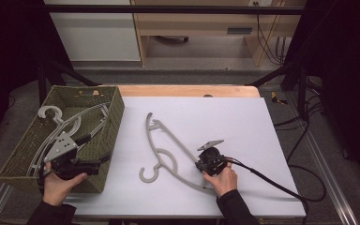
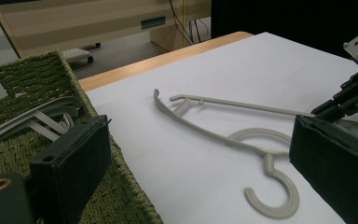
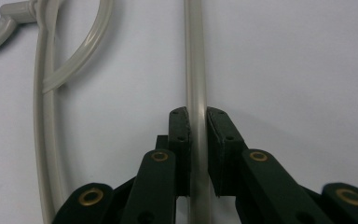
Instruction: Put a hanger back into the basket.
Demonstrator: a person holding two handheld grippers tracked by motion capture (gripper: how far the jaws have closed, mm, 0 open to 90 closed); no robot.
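Observation:
A grey plastic hanger [image 1: 177, 142] lies flat on the white tabletop, its hook toward the near side. My right gripper [image 1: 199, 165] is at the hanger's near right end. In the right gripper view its pads press on the hanger's thin bar [image 3: 196, 70] from both sides, so the right gripper [image 3: 197, 114] is shut on it. My left gripper [image 1: 93, 149] hovers over the near right corner of the green woven basket [image 1: 117, 112]. Its jaws stand wide apart with nothing between them. From the left gripper [image 2: 200, 140], the hanger [image 2: 242, 103] shows beyond the jaws.
The basket [image 2: 28, 74] at the table's left holds more grey hangers [image 1: 61, 124]. A wooden strip [image 1: 187, 90] runs along the table's far edge, with a cabinet beyond. The right gripper's cable [image 1: 272, 183] trails off toward the right edge.

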